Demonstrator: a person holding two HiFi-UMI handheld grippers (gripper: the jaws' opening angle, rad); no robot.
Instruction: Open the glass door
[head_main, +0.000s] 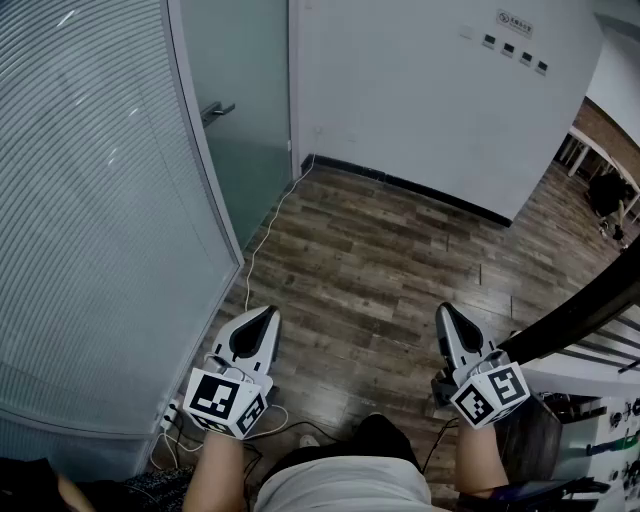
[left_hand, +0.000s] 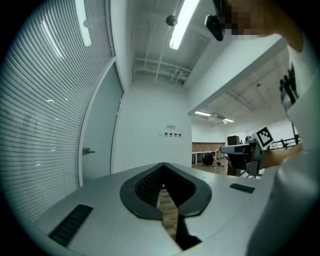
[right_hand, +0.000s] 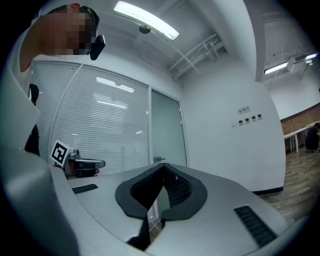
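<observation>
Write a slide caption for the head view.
Left gripper and right gripper, fingers shut and empty, held over the wood floor, glass door ahead.

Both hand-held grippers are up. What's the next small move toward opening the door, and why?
Probably step forward, carrying the left hand-held gripper toward the silver lever handle on the frosted glass door. That handle sits far ahead on the left, and both this and the right hand-held gripper are shut and empty.

glass door (head_main: 250, 90) ahead left; blinds wall (head_main: 90, 200) left of it
</observation>
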